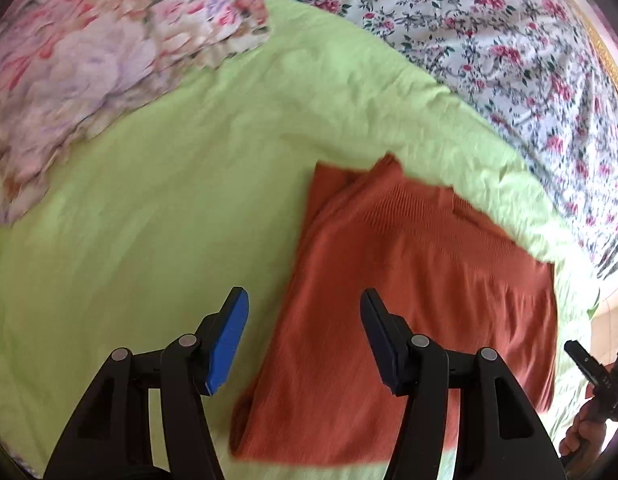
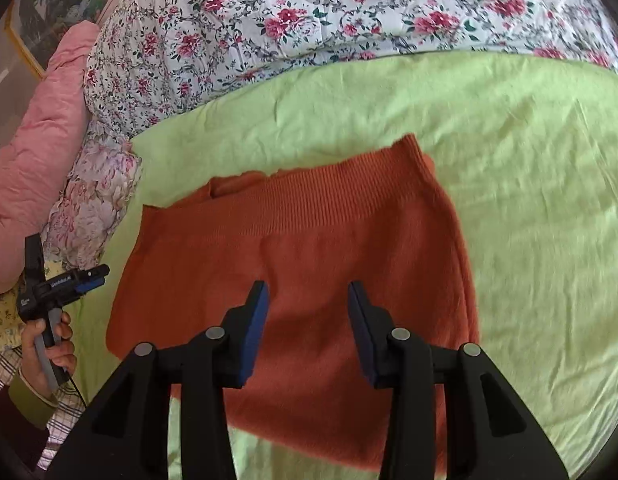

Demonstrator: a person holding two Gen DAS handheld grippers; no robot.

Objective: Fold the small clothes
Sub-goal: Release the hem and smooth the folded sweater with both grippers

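Note:
A rust-orange knit garment [image 1: 409, 300] lies folded flat on a lime-green sheet [image 1: 149, 200]; it also shows in the right wrist view [image 2: 309, 248], with its ribbed band at the far side. My left gripper [image 1: 305, 300] is open and empty, hovering over the garment's left edge. My right gripper [image 2: 307, 292] is open and empty above the garment's middle. The left gripper also shows in the right wrist view [image 2: 93, 276], held in a hand beside the garment's left edge. The right gripper shows at the left wrist view's right edge [image 1: 589, 364], its opening not clear there.
A white quilt with red flowers [image 2: 309, 12] lies beyond the green sheet [image 2: 549, 200]. A pale floral cloth [image 1: 89, 60] sits at the left. A pink padded blanket [image 2: 41, 152] lies at the far left.

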